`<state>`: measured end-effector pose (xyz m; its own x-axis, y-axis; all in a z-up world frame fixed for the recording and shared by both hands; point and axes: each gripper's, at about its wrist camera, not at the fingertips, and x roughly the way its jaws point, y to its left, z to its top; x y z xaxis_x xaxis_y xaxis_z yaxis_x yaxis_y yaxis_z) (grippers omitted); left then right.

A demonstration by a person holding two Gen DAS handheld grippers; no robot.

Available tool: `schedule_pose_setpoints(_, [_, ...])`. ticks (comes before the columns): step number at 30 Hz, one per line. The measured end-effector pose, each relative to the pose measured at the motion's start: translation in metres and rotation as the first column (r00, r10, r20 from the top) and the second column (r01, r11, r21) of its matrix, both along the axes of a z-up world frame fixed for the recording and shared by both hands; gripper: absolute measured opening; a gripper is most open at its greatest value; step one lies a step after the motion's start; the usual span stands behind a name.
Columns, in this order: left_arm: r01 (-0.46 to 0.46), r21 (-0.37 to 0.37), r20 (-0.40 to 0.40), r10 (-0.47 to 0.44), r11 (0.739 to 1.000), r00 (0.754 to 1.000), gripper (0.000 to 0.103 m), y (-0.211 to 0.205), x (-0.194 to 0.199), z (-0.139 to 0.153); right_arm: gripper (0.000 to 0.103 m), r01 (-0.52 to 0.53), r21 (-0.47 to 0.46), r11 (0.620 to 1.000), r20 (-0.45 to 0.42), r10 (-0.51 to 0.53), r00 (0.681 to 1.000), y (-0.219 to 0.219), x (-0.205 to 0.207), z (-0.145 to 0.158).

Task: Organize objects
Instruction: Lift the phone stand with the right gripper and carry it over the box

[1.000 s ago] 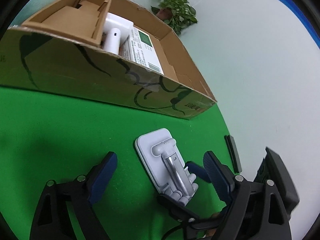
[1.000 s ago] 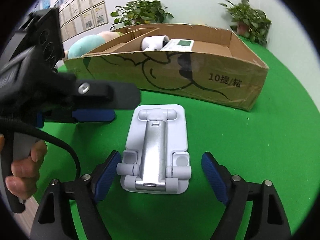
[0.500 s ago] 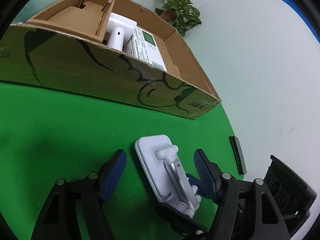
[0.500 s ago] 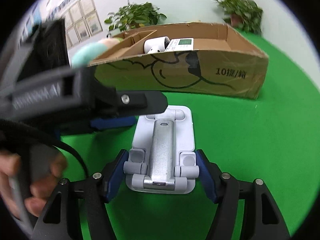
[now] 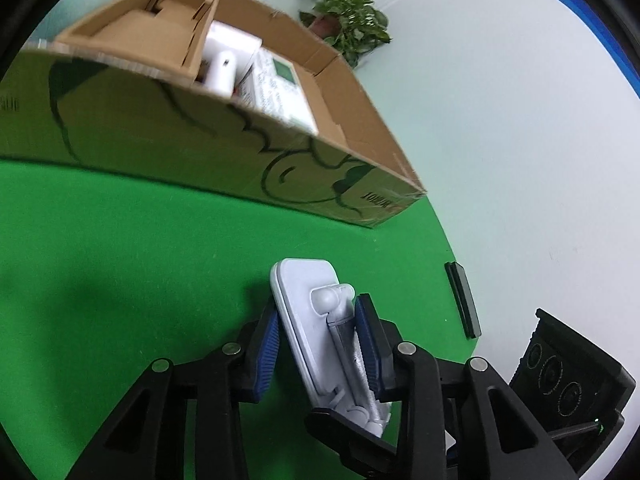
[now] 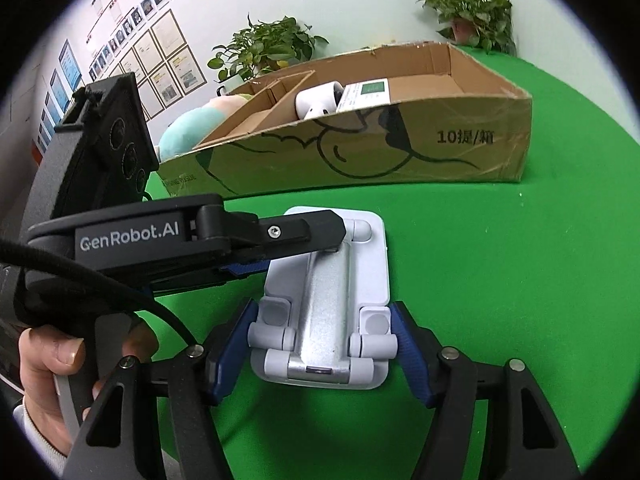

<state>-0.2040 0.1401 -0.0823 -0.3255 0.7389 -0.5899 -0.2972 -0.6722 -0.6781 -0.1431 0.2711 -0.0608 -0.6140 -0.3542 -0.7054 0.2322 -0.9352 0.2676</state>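
Right wrist view: both grippers (image 6: 322,350) (image 5: 320,344) clamp the white stand (image 6: 332,292); left just closed; cardboard box (image 6: 400,152) behind.

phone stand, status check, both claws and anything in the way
Left claw just closed, shut across stand. Right claw shut on its hinge end. Stand on green mat, box beyond, path clear.

Two potted plants (image 6: 268,46) (image 6: 472,8) sit behind the green tabletop's (image 6: 520,280) far edge, framed papers (image 6: 160,52) cover the wall, and a pastel plush toy (image 6: 188,128) lies near the back-left corner.
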Motion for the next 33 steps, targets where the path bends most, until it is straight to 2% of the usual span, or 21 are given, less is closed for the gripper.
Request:
schedule_pose_setpoints(5, [0.012,-0.003,-0.078,-0.012,1.000,0.997,0.029,-0.001,0.003,0.033,0.065,-0.003,0.003,1.000,-0.061,0.003,0.998,0.000,0.001,0.016])
schedule_pose_setpoints(10, [0.032,-0.028,-0.154,-0.036,0.999,0.987,0.028,0.021,0.005,0.062,0.065,0.008,-0.009,1.000,-0.106,-0.009,0.994,0.004,-0.005,0.032])
schedule_pose_setpoints(14, [0.051,-0.020,-0.193,-0.054,0.999,0.980,0.028,0.036,-0.008,0.087,0.065,0.023,-0.002,1.000,-0.142,-0.023,0.990,0.010,-0.011,0.050])
schedule_pose_setpoints(17, [0.067,-0.017,-0.236,-0.069,0.998,0.969,0.028,0.057,-0.014,0.105,0.065,0.039,0.005,0.999,-0.174,-0.038,0.984,0.018,-0.020,0.072])
schedule_pose_setpoints(22, [0.086,0.001,-0.285,-0.082,0.996,0.955,0.028,0.067,-0.040,0.152,0.065,0.054,0.027,0.998,-0.216,-0.047,0.975,0.026,-0.043,0.111])
schedule_pose_setpoints(27, [0.096,0.007,-0.290,-0.090,0.995,0.953,0.027,0.080,-0.081,0.190,0.065,0.043,0.033,0.999,-0.204,-0.035,0.978,0.036,-0.078,0.141])
schedule_pose_setpoints(33, [0.098,-0.026,-0.252,-0.101,0.995,0.963,0.027,0.090,-0.125,0.204,0.065,0.018,0.033,0.999,-0.156,-0.012,0.988,0.038,-0.121,0.150])
